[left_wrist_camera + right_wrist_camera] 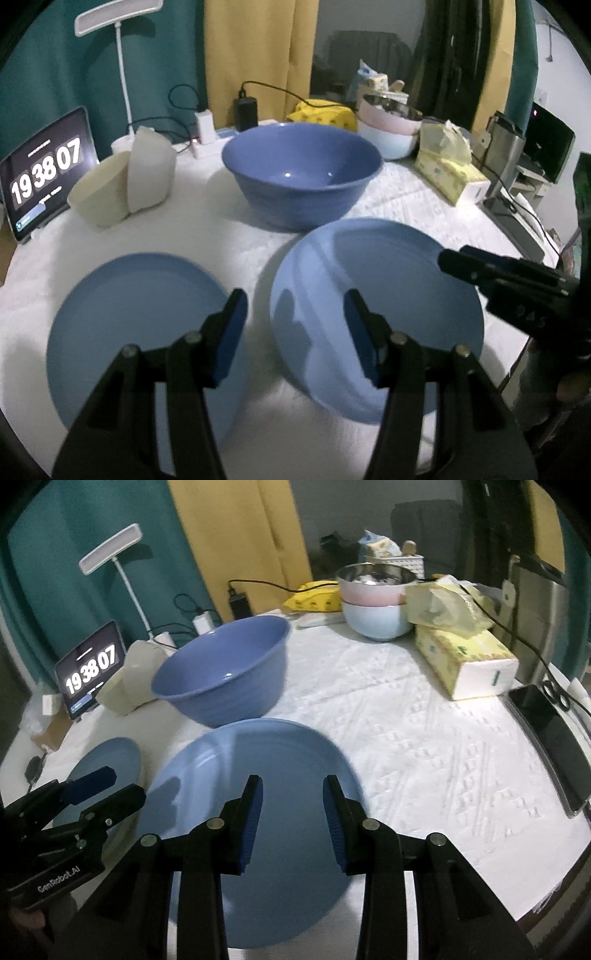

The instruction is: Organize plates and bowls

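Two light blue plates lie side by side on the white table cover: a left plate and a right plate. Behind them stands a large darker blue bowl. My left gripper hovers open over the gap between the plates, nothing between its fingers. Above the right plate my right gripper is open and empty. A pink bowl holding a steel bowl sits stacked on a pale blue bowl at the back.
Two cream cups lean by a tablet clock at the back left, beside a desk lamp and chargers with cables. Tissue packs and a phone line the right side. The table edge runs close on the right.
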Demonstrator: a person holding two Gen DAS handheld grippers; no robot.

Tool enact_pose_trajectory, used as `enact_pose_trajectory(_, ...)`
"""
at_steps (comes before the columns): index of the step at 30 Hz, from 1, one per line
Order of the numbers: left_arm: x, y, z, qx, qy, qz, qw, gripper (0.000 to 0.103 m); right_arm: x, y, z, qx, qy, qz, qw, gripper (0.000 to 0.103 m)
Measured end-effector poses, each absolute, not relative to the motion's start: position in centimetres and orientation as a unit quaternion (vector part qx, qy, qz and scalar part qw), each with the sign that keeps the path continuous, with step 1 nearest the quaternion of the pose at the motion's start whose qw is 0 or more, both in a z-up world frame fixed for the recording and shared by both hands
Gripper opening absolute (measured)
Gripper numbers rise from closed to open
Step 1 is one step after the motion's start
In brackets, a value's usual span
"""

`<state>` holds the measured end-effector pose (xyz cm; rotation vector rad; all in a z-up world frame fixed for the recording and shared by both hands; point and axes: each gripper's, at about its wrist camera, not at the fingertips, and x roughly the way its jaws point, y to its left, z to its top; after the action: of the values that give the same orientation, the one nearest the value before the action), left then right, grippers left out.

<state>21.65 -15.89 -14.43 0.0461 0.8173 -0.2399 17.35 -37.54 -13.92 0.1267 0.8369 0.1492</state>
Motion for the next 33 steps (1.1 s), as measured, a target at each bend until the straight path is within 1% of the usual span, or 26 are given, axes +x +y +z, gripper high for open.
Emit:
enact_pose_trajectory(13, 23.9, -17.5, -16.6, 0.035, 0.418, -0.106, 0.901, 0.056, 17.8, -42.2, -15.8, 0.099, 0.421, 0.036, 0.901, 0.036)
enact_pose_trajectory(17, 24.8, -17.3, -17.2, 0.037, 0.427, -0.089, 0.899, 0.056, 18.0, -42.2, -16.5, 0.112, 0.428, 0.043, 0.896, 0.036)
enact_pose_trajectory(25, 25.9, -17.7, -18.5, 0.048, 0.454, -0.092, 0.885, 0.056, 18.1, -41.3, -17.6, 0.095, 0.433, 0.049, 0.895, 0.036)
enact_pose_trajectory(28, 25.7, -18.1, -19.0, 0.047, 0.459, -0.106, 0.881, 0.056, 18.1, -41.3, -17.7, 0.089, 0.43, 0.049, 0.897, 0.031)
enact_pose_trajectory(30, 25.5, -18.2, -18.9, 0.051, 0.457, -0.107, 0.881, 0.055, 18.1, -41.3, -17.8, 0.09, 0.43, 0.056, 0.897, 0.026)
enact_pose_trajectory(33, 25.1, -18.1, -18.6, 0.053, 0.454, -0.108, 0.883, 0.053, 18.1, -40.8, -17.7, 0.085, 0.431, 0.059, 0.896, 0.015)
